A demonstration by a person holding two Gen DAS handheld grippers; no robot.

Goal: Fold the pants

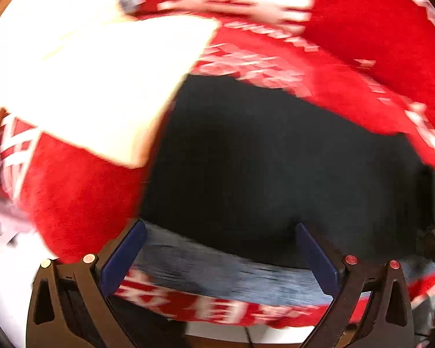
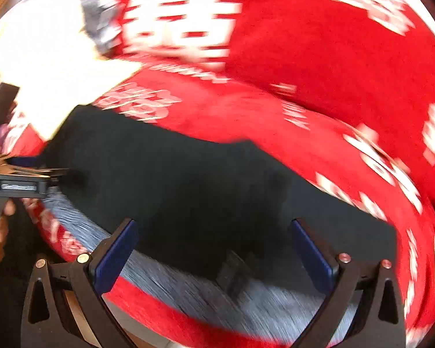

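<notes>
Pants [image 1: 275, 159] lie dark and flat on the red cloth [image 1: 362, 43], a pale folded garment [image 1: 101, 87] at their far left. Left gripper [image 1: 220, 258] and right gripper [image 2: 214, 255] hover spread wide over the near edge, grasping nothing. Judged step: reaching in; next, pinch that edge cleanly

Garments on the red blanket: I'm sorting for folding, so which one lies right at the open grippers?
The black pants, dark and spread out; the white garment lies farther back.
</notes>
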